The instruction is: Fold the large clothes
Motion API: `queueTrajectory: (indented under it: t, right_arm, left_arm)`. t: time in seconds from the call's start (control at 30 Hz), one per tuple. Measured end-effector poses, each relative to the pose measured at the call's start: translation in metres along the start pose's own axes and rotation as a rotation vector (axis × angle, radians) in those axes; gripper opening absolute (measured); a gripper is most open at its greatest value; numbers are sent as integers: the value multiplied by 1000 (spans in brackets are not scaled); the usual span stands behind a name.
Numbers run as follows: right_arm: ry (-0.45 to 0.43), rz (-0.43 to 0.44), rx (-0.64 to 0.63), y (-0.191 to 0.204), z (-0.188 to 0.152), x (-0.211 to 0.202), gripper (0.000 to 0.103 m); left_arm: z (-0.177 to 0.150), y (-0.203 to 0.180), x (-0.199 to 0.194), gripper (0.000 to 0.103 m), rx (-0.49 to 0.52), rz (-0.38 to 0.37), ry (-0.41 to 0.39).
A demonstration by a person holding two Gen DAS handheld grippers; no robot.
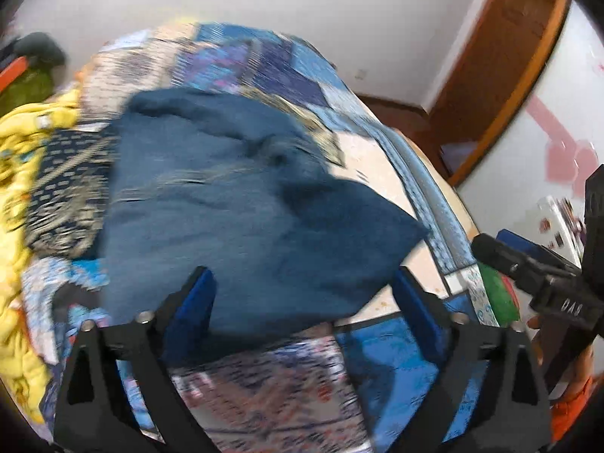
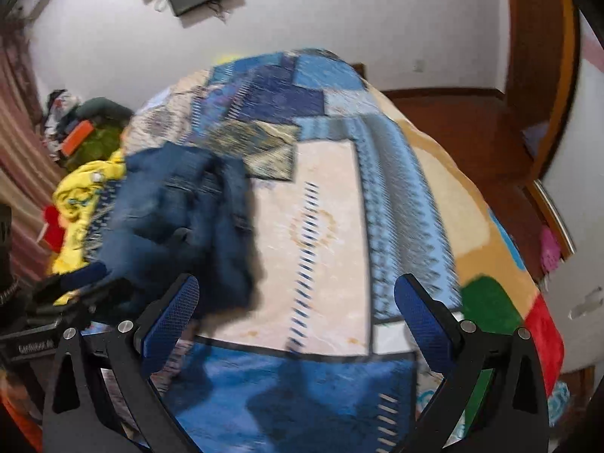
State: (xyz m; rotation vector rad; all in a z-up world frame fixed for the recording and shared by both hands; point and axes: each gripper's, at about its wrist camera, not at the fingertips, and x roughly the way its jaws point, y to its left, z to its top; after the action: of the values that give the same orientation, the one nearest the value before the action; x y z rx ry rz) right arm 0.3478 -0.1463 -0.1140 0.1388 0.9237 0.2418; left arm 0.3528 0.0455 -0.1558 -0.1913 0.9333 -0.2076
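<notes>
Lying in a soft heap on a bed covered with a patchwork blanket, a dark blue garment sits toward the bed's left side, its near corner reaching out between the fingers of the left gripper. That gripper's fingers stand wide apart with nothing pressed between their blue pads; the cloth only lies close in front of them. The right gripper also has its fingers spread wide and empty, hovering over the bare middle of the blanket, with the garment just beside its left finger.

The garment looks like thick, limp cloth: fairly light, not fragile, likely to sag and bunch when lifted. It would probably handle best pinched at two corners or along a hem, so it hangs flat; the pointed corner nearest the bed's front edge seems the easiest hold.

Both views are blurred. Sleeves, collar or waistband cannot be made out, so what kind of garment it is stays unclear. A yellow cloth and a patterned cloth lie along the left edge, partly tucked under the blue one.
</notes>
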Motion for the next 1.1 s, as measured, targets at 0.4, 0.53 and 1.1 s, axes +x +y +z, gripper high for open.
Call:
queueTrajectory:
  t: [0.4,0.53,1.1]
  right_arm:
    - [102,177,-83,70,12,60,103]
    - [151,100,-107,63,5,86,103]
    - [104,48,-363,98,32,72,103]
  left_arm:
    - [-15,126,6,101,-196,156,93]
    - [-33,138,15,103,-276,63,77]
    - [-42,122,26,103,-169,128,42]
